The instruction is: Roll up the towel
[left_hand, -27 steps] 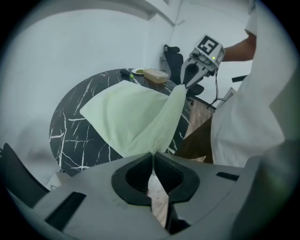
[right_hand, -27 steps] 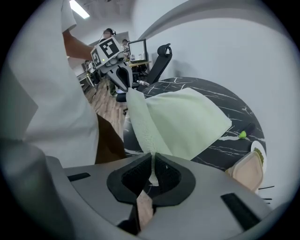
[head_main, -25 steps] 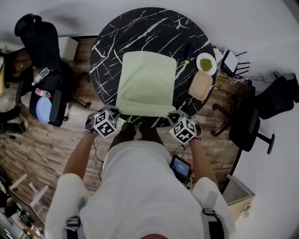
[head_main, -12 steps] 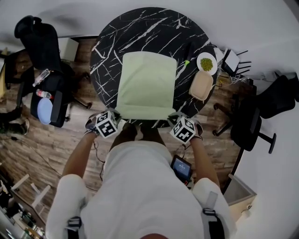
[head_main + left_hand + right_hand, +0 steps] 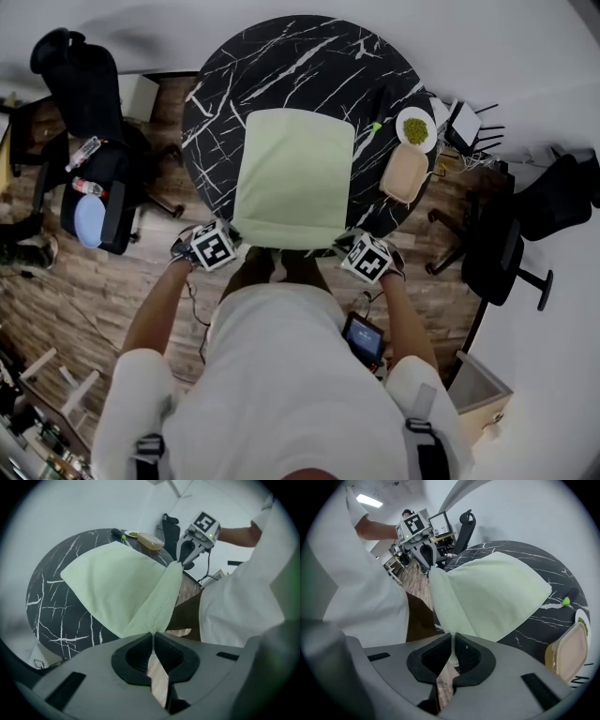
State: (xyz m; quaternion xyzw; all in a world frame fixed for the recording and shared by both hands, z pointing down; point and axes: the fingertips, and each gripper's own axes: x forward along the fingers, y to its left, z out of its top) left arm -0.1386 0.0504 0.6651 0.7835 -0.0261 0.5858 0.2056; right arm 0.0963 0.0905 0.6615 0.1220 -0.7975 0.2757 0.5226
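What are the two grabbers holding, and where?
Both hold the light green towel: left gripper pinches its near left corner, right gripper its near right corner.

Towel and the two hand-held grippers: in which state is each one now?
towel: unrolled, spread on the table, near edge raised at both corners.
left hand-held gripper: shut on the towel's near left corner.
right hand-held gripper: shut on the towel's near right corner.

The towel (image 5: 293, 173) is plain pale green. The table (image 5: 281, 66) is black with white marble veins. At its 3 o'clock edge is a white bowl (image 5: 413, 128) of green bits, and at 4 o'clock a beige container (image 5: 403, 172). The left gripper (image 5: 234, 229) and right gripper (image 5: 345, 237) carry white cubes with black squares.
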